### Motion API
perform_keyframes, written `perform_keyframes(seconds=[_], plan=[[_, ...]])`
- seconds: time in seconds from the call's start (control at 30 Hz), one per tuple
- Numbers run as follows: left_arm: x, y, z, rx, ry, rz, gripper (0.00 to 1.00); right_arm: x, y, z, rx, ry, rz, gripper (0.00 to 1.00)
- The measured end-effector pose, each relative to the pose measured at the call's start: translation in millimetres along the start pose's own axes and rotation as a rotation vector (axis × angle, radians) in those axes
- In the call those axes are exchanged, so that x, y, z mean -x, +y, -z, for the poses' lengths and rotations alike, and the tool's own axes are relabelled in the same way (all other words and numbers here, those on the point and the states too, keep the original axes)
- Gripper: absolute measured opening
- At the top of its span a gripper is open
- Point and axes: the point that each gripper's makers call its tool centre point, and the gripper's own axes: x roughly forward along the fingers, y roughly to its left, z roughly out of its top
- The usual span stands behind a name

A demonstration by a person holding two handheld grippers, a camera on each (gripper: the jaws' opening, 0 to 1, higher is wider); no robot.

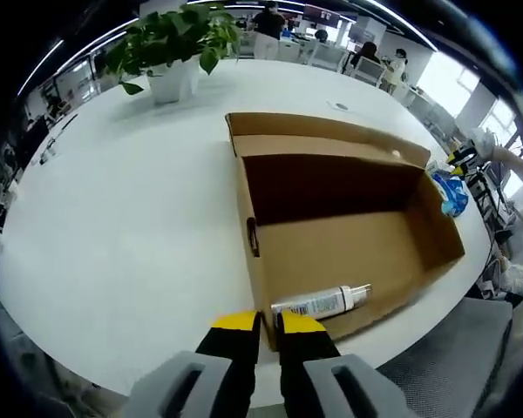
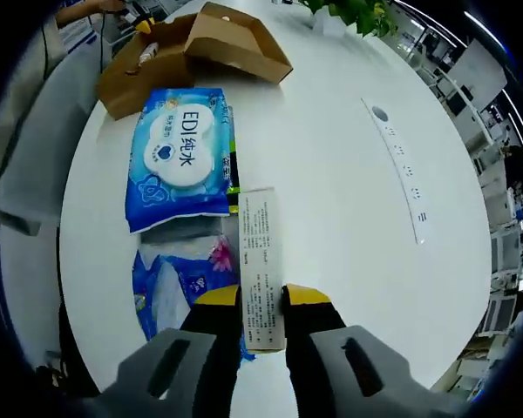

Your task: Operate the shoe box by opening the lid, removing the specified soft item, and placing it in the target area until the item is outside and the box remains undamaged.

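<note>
Left gripper view. The left gripper (image 1: 268,324), black with yellow-tipped jaws, has its jaws drawn close together with a thin gap between them; they pinch the near corner edge of the open brown cardboard shoe box (image 1: 349,252). The box lies on the round white table (image 1: 131,226), its lid (image 1: 322,131) folded back on the far side. Inside, against the near wall and just beyond the jaws, lies a white cylindrical bottle with a printed label (image 1: 321,302). A blue-and-white soft pack (image 1: 451,192) sits on the table just outside the box's far right corner. A green leafy plant in a white pot (image 1: 176,48) stands well beyond the box. People sit at desks in the background.

Right gripper view. The right gripper (image 2: 262,296), also yellow-tipped, is closed on a long white rectangular carton printed with small text (image 2: 261,266), which runs between the jaws and away from the camera over the table (image 2: 331,165). To the left of the carton lies a blue soft pack of wet wipes with a white oval label (image 2: 181,157), outside the box. Nearer the gripper, touching the carton's left side, lies a second blue plastic pack with a pink flower print (image 2: 179,283). The shoe box (image 2: 192,52) stands beyond the wipes, near the table's far edge. A white power strip (image 2: 401,165) lies to the right, well apart.
</note>
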Motion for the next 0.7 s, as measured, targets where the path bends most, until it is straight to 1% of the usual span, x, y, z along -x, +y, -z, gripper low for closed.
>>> perform_keyframes(seconds=[0.17,0.23,0.27,0.3,0.37,0.43,0.47,0.57,0.6,0.7], plan=[[0.3,-0.2,0.2,0.002,-0.001,0.001,0.07,-0.5,0.4,12.0,0.032,0.042,0.000,0.15],[0.3,-0.3,0.3,0.001,0.000,0.001,0.07,-2.0,1.8,18.6,0.063,0.068,-0.005,0.15],[0.2,-0.3,0.2,0.001,0.001,0.002,0.07,-1.8,1.8,17.5,0.078,0.061,-0.007,0.15],[0.2,-0.3,0.3,0.001,0.001,0.002,0.07,-0.8,1.1,17.6,0.069,0.062,-0.002,0.15],[0.1,-0.3,0.3,0.001,0.001,0.003,0.07,-0.6,1.4,17.6,0.098,0.062,-0.004,0.15],[0.2,-0.5,0.3,0.000,0.002,0.003,0.07,-0.7,0.8,17.0,0.101,0.065,-0.004,0.15],[0.2,-0.5,0.4,-0.001,0.002,0.003,0.07,-0.6,0.5,16.7,0.126,0.064,-0.003,0.15],[0.0,-0.3,0.5,-0.003,0.002,0.002,0.07,-0.7,1.5,16.2,0.137,0.067,-0.007,0.16],[0.0,-0.3,0.5,-0.003,0.002,0.002,0.07,-0.6,1.0,16.2,0.165,0.073,-0.004,0.16],[0.3,-0.4,0.5,-0.002,0.002,0.002,0.07,-1.4,0.4,16.5,0.162,0.082,-0.005,0.16]])
